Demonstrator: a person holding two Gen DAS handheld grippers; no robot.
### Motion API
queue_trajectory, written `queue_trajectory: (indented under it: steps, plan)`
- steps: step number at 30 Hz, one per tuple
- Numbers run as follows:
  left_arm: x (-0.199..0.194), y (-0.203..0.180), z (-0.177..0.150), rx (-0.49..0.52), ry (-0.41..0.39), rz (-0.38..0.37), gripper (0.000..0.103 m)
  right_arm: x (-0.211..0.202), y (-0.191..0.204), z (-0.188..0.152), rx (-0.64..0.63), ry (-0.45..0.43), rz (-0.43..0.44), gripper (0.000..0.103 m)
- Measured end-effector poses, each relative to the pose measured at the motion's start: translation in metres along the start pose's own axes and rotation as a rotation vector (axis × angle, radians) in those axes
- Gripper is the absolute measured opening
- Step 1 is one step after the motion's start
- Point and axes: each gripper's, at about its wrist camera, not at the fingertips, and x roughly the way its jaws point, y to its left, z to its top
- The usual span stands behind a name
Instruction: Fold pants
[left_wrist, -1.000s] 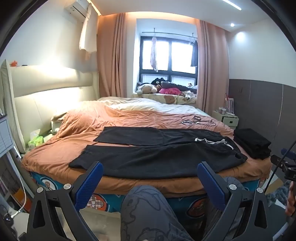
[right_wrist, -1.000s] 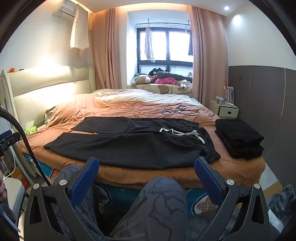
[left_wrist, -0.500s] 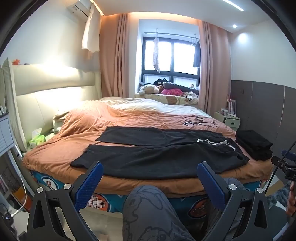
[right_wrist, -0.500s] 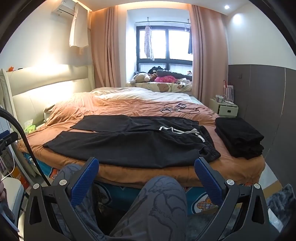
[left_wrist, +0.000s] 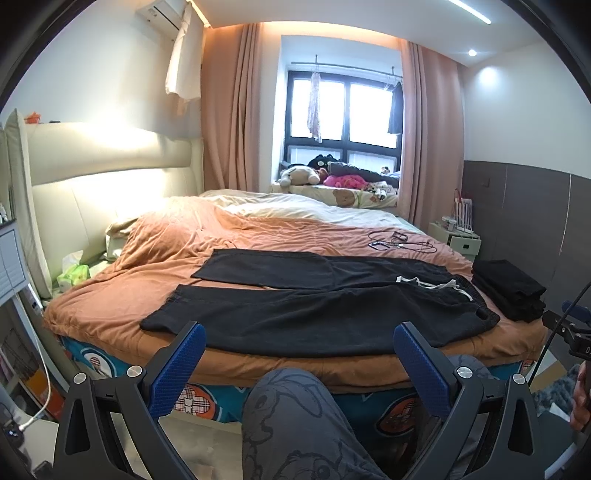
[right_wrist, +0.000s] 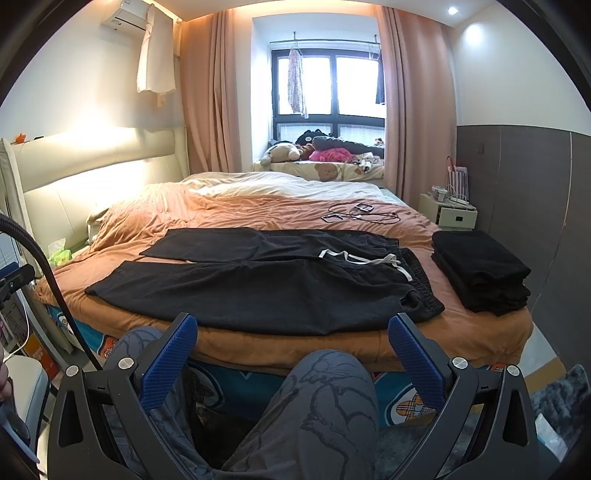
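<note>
- Ahead of my tongs stands a bed (left_wrist: 110, 306) under an orange blanket (left_wrist: 258, 229); beyond it, pink curtains (right_wrist: 210, 92) frame a window sill piled with plush toys (right_wrist: 280, 151).
- The black pants (left_wrist: 314, 314) lie spread flat across the near edge, waistband toward my right tongs, legs toward my left, both legs side by side.
- A stack of folded black clothes (right_wrist: 480, 273) sits right of the pants, apart from them.
- My left tongs (left_wrist: 295, 354) and right tongs (right_wrist: 291, 343) hang released, wide apart, grasping nothing, over my knees short of the bed.
</note>
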Motion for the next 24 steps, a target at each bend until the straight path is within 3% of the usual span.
queue_trajectory:
  steps: [24]
  plan:
    - [0.0053,-0.0003,0.0055,0.001,-0.005,-0.003,0.103,0.0086,-0.0006,0.0031,0.018,0.012,0.002,0.103]
